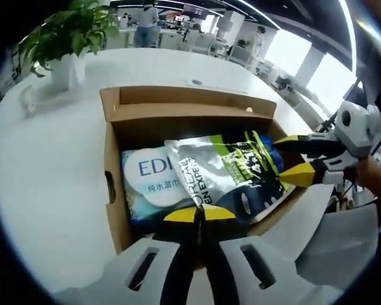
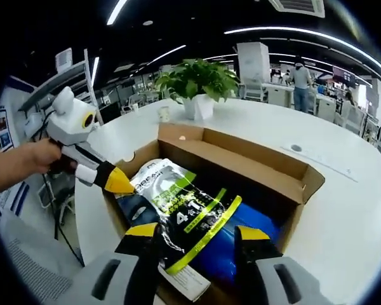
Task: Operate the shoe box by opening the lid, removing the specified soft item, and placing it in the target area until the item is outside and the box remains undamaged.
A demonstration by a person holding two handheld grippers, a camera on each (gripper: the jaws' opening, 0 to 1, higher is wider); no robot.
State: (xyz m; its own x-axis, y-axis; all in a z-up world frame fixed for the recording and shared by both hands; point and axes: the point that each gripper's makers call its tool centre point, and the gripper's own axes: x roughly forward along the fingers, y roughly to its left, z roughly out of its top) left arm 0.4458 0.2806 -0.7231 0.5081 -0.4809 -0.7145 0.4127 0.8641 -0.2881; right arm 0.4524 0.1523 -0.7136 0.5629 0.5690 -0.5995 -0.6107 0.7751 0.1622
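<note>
Right gripper [image 2: 199, 238], jaws wide, straddles near end of silver pouch [image 2: 178, 213] lying lengthwise inside open shoe box [image 2: 254, 162], while left gripper [image 1: 200, 215], jaws nearly closed, sits at opp. end.

Both views are bright and evenly lit by long ceiling strip lights [image 2: 286, 33], with daylight from windows [image 1: 327, 76] blown out to white at the far right of the left gripper view. The white tabletop [image 1: 51, 178] glares there, and soft shadow fills the open box [image 2: 267, 175]. Fisheye bending curves straight lines near the edges, and the far office is slightly soft.
</note>
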